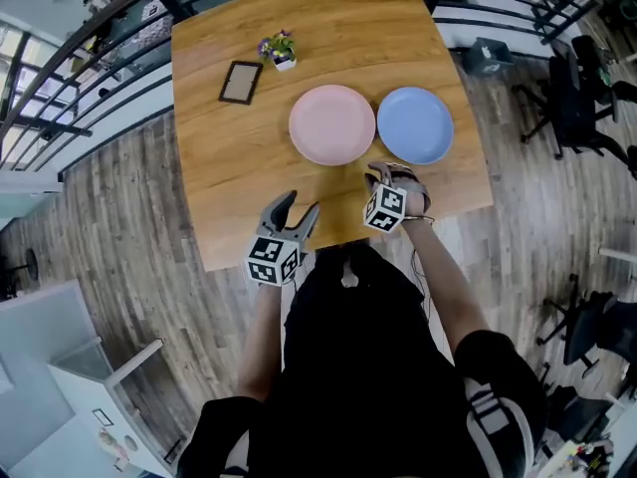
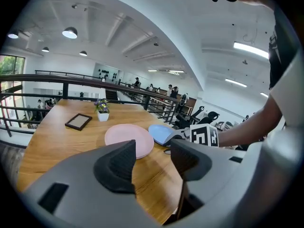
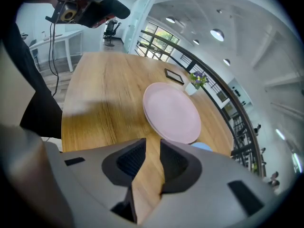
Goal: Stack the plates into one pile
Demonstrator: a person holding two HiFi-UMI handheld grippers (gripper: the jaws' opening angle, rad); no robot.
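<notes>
Tabletop [image 1: 219, 167] carries pink plate [image 1: 332, 124] and blue plate [image 1: 415, 125] side by side, unstacked. Left claw [image 2: 153, 148] spread, empty; right claw [image 3: 153, 144] narrowly parted, empty, near blue plate.

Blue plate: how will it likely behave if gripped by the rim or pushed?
The blue plate looks thin and rigid, probably light, so it should lift without flexing. Its smooth, shallow rim may slip in a pinch. Lying on the table, it would likely slide rather than tip.
</notes>
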